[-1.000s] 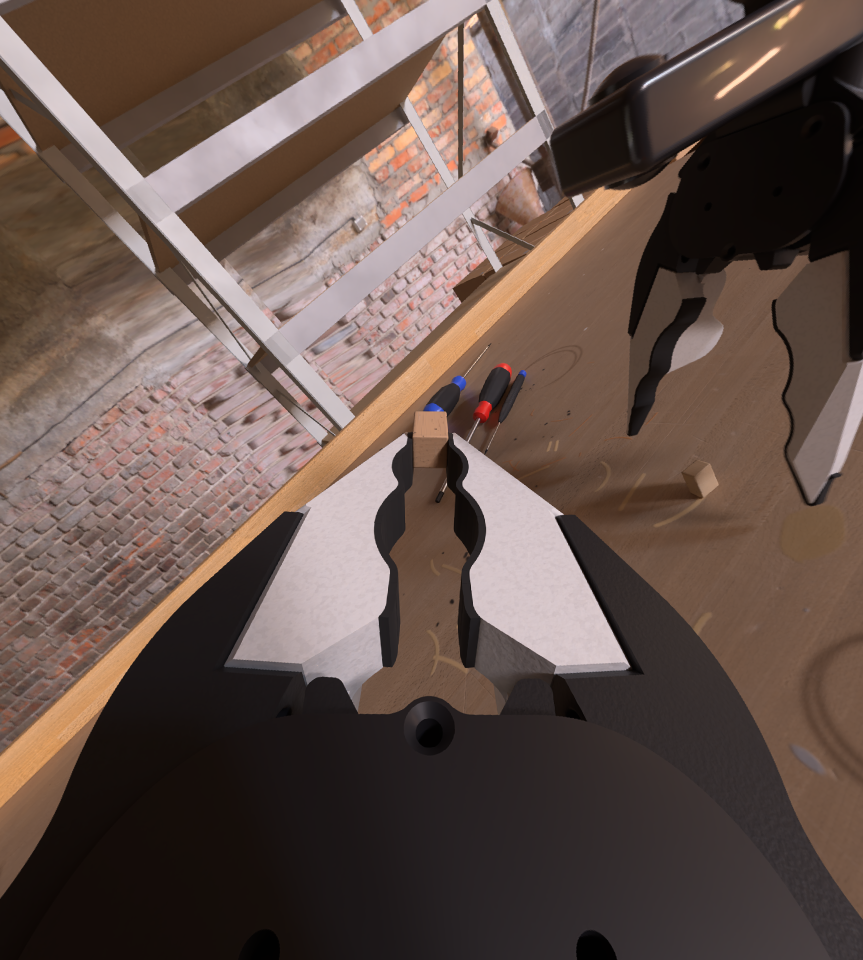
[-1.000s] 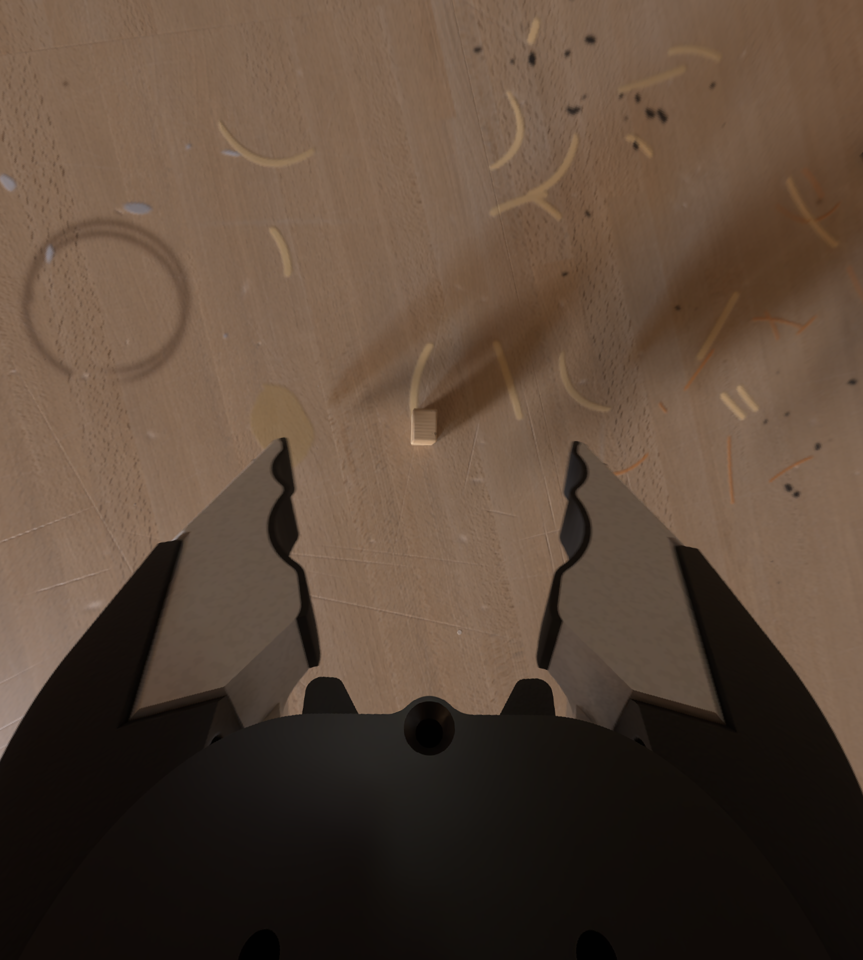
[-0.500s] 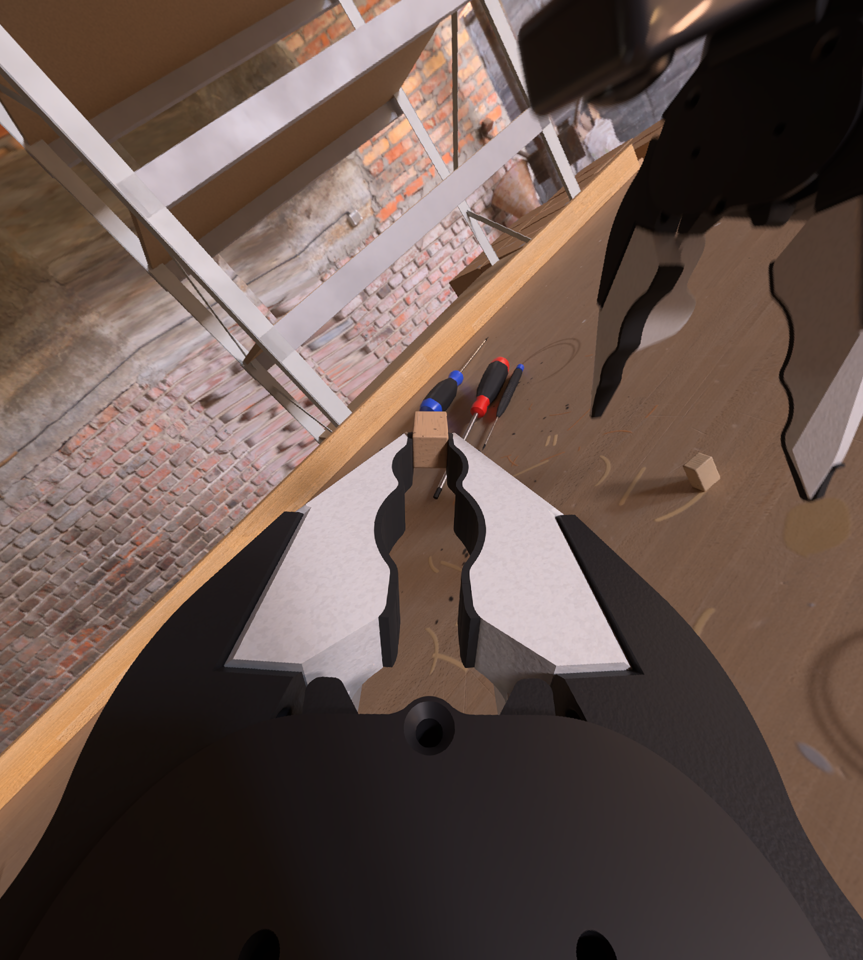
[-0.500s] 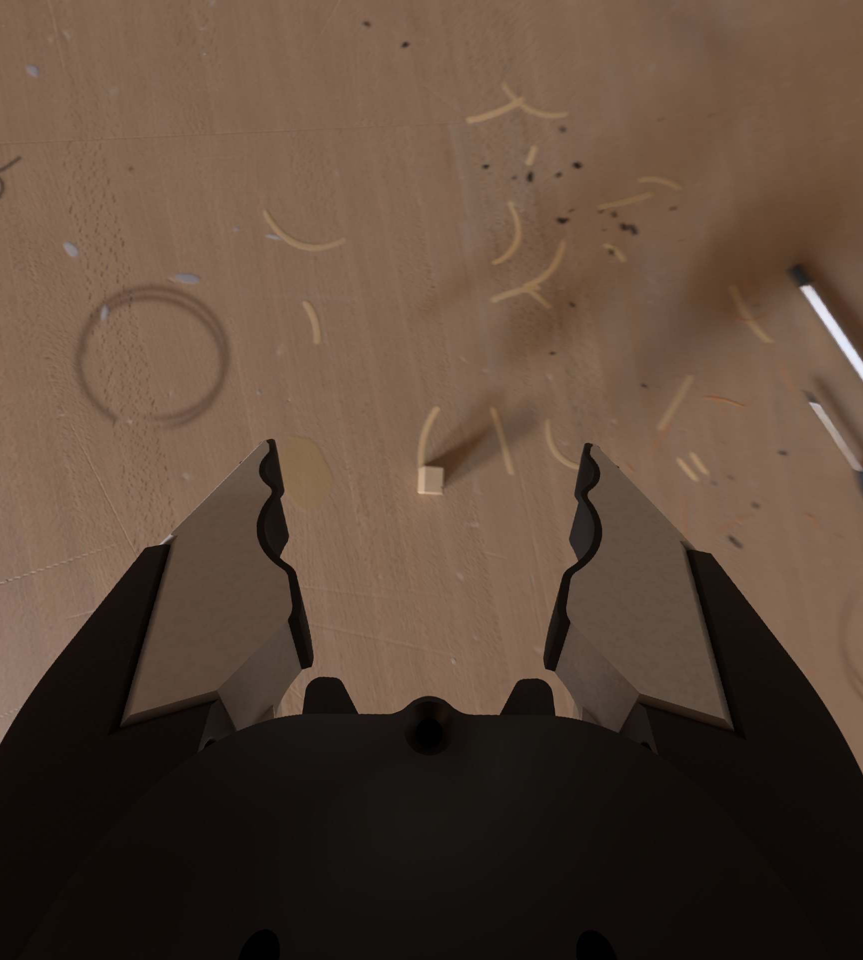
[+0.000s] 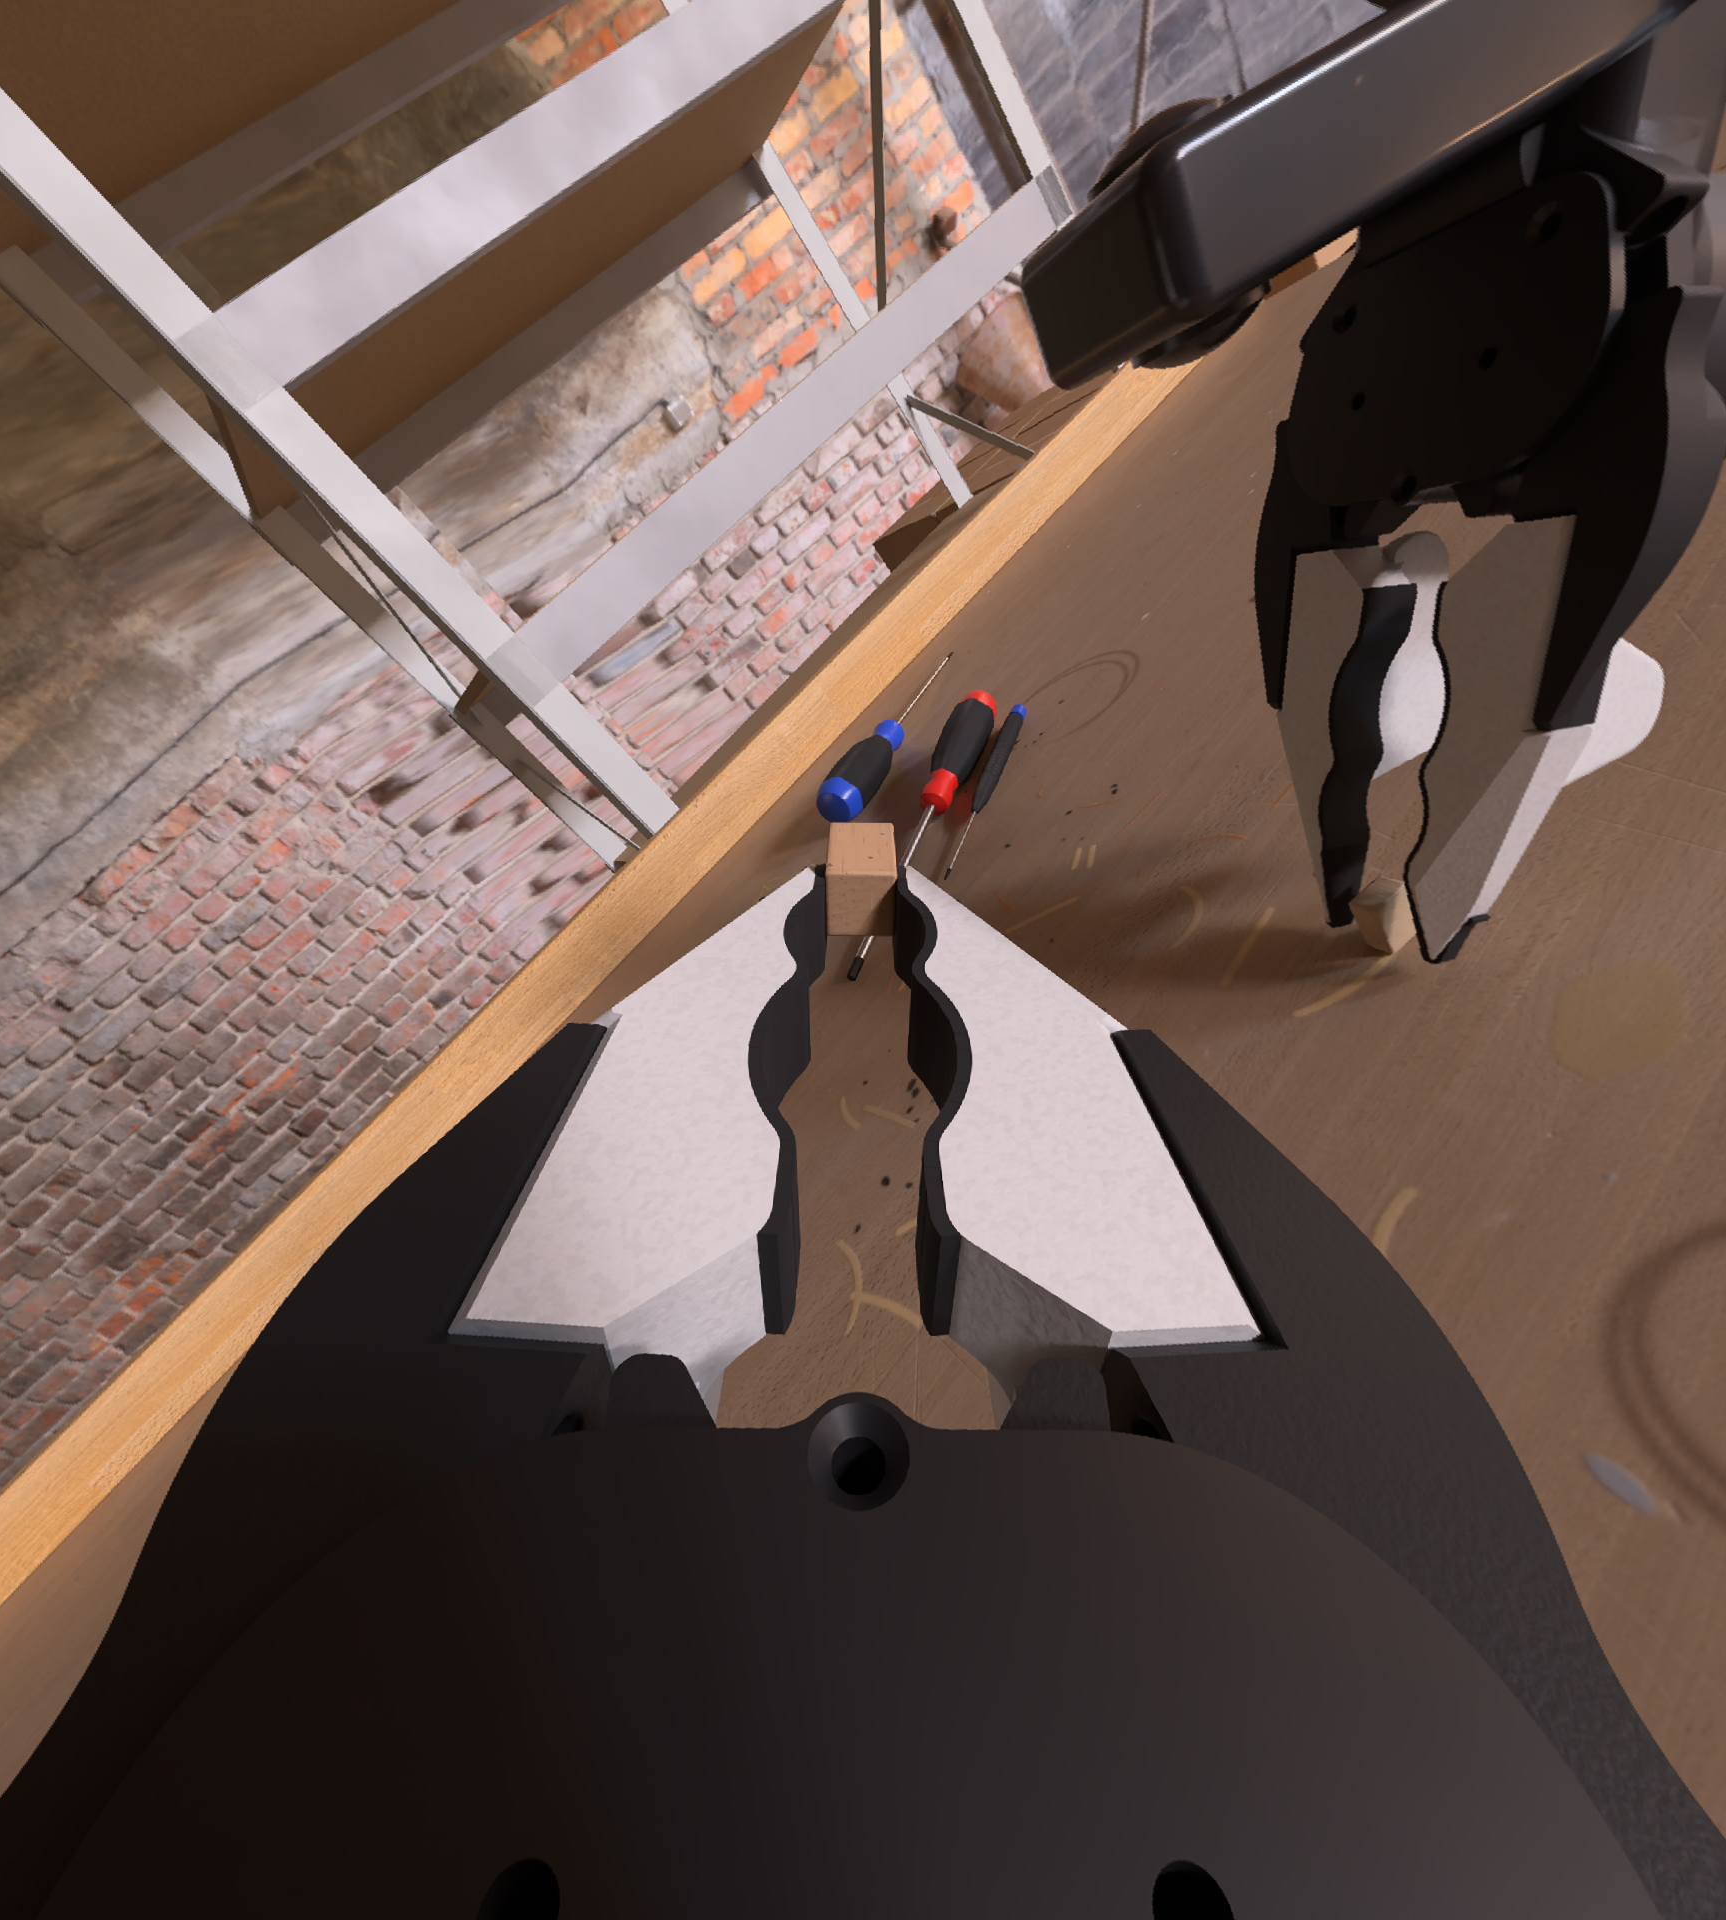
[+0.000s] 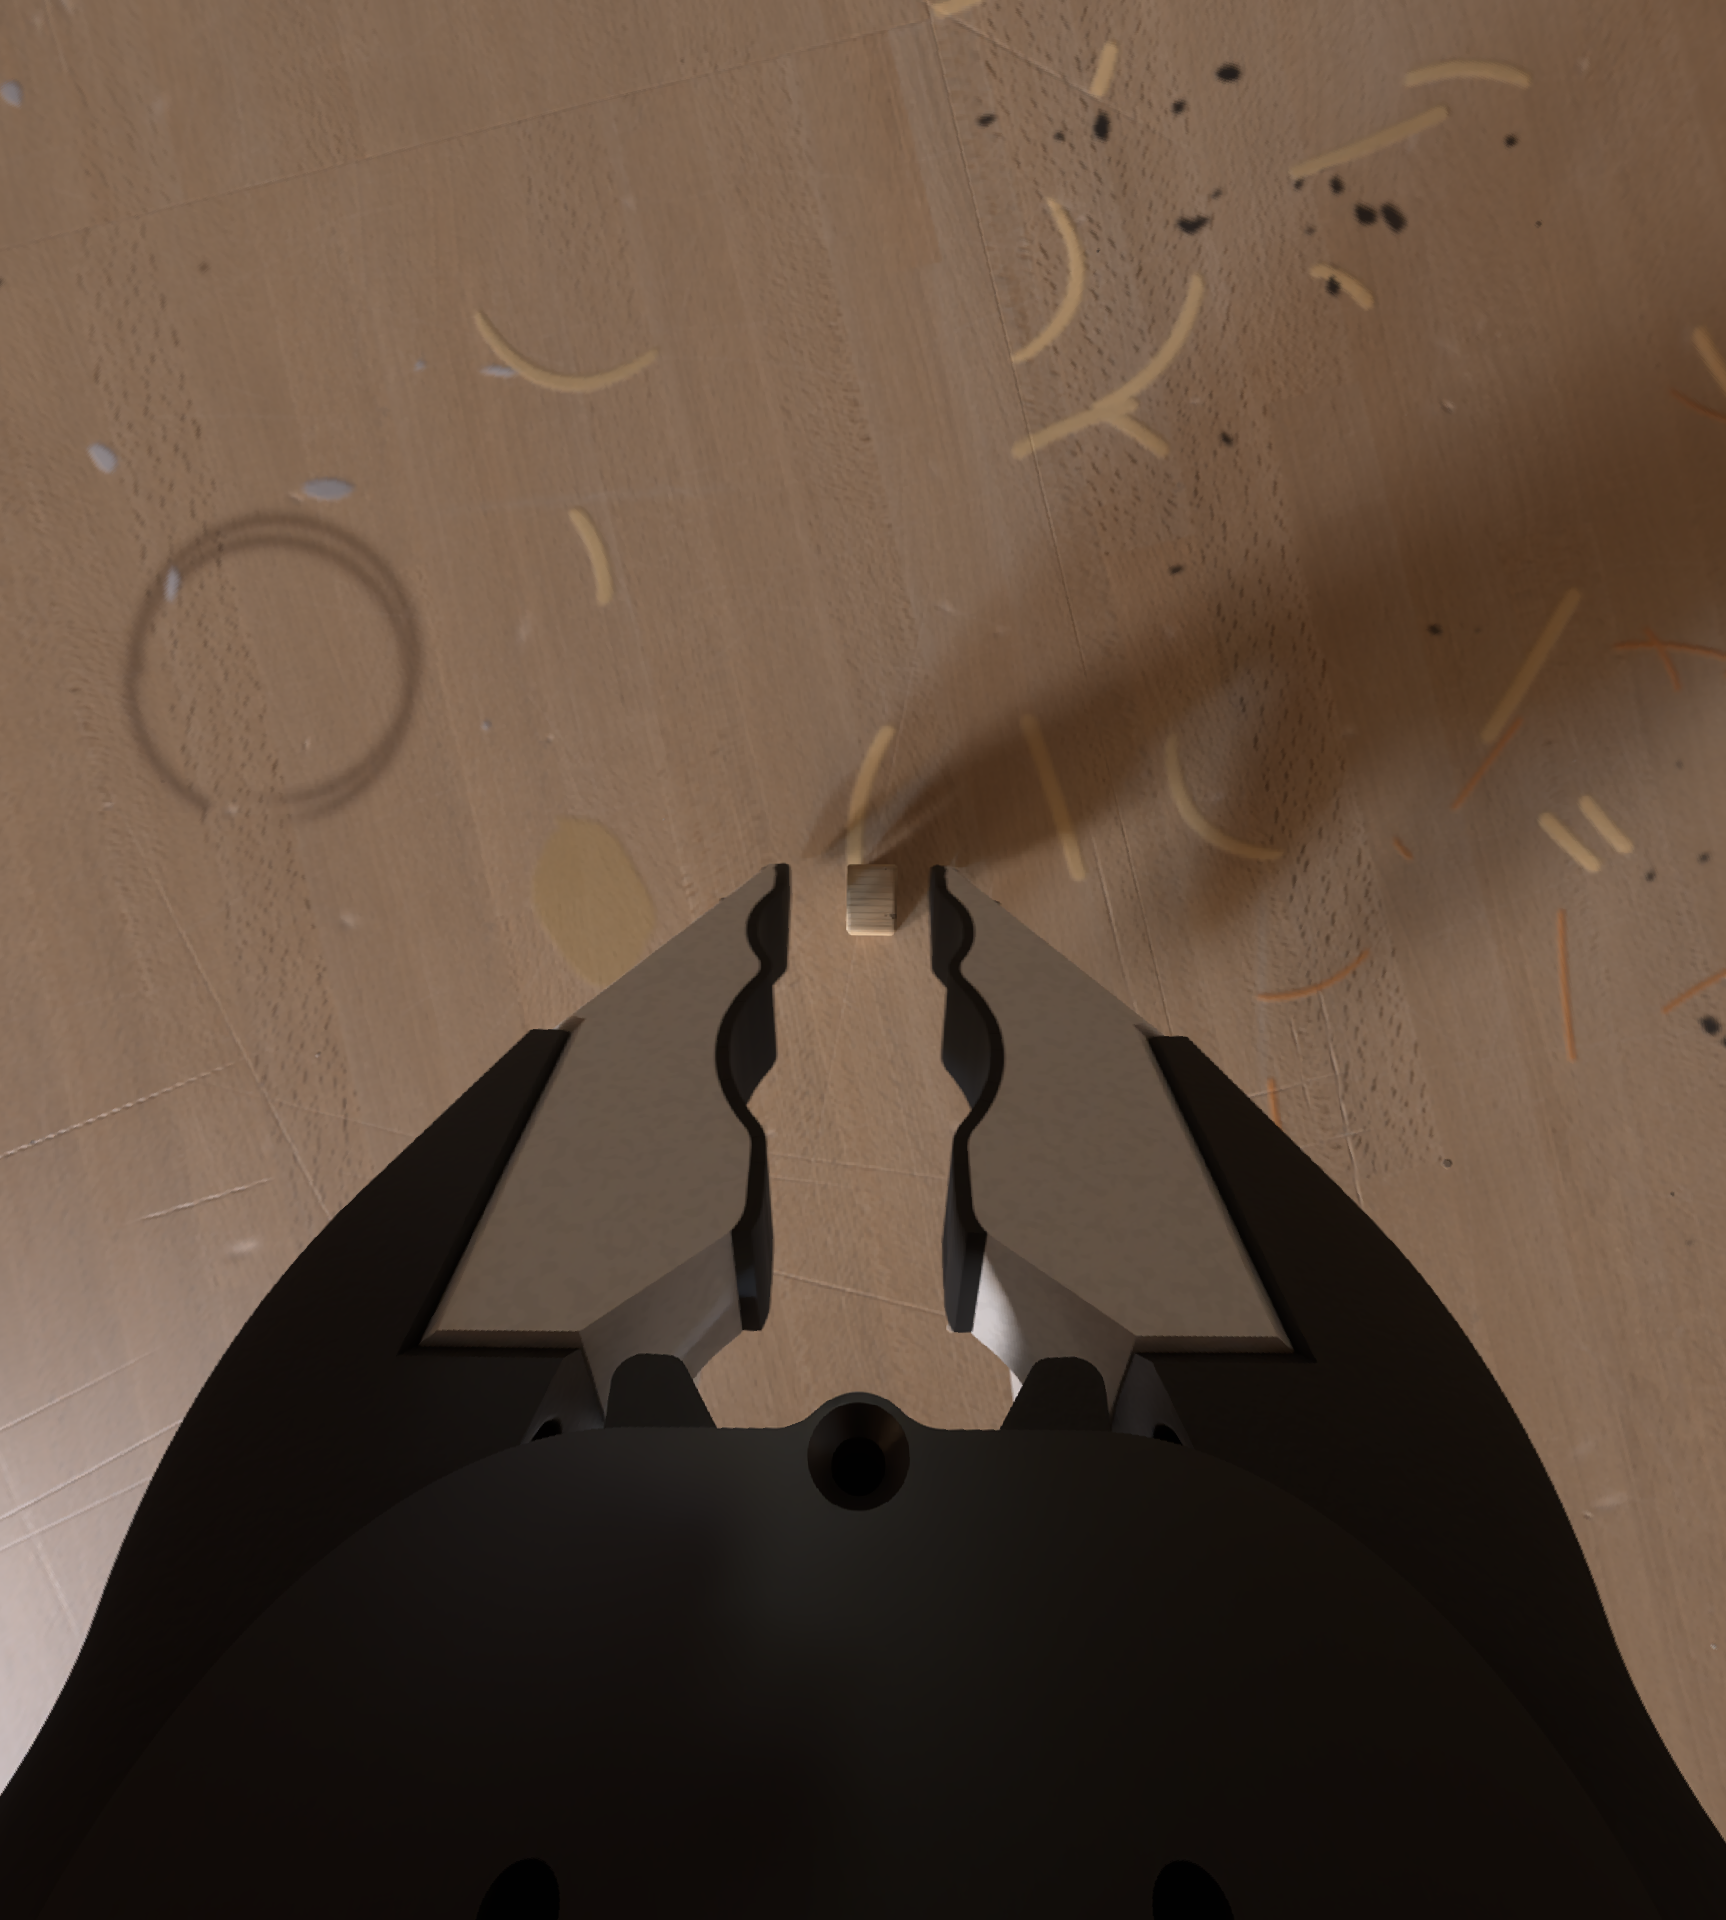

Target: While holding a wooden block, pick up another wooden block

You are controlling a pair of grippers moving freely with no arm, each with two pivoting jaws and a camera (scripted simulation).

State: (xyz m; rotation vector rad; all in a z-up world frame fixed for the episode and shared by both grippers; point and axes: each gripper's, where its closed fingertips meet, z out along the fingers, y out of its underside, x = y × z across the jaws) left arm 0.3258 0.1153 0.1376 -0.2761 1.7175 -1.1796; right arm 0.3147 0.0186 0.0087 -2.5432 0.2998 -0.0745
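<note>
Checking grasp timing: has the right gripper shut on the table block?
Not yet: right gripper straddles the block, gaps showing on both sides.

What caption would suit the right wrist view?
Right gripper straddles a small wooden block on the scuffed workbench, narrow gaps either side.

One wooden block [image 5: 860,878] — a small, pale cube with light grain — sits pinched between the tips of the left gripper's fingers [image 5: 693,1081], just above the middle of the left wrist view, held clear of the counter [image 5: 1461,1195]. The second wooden block [image 6: 870,899] — equally small and pale — rests flat on the counter at mid-frame in the right wrist view, between the right gripper's fingers [image 6: 672,1049] with a slim gap on each side.
</note>
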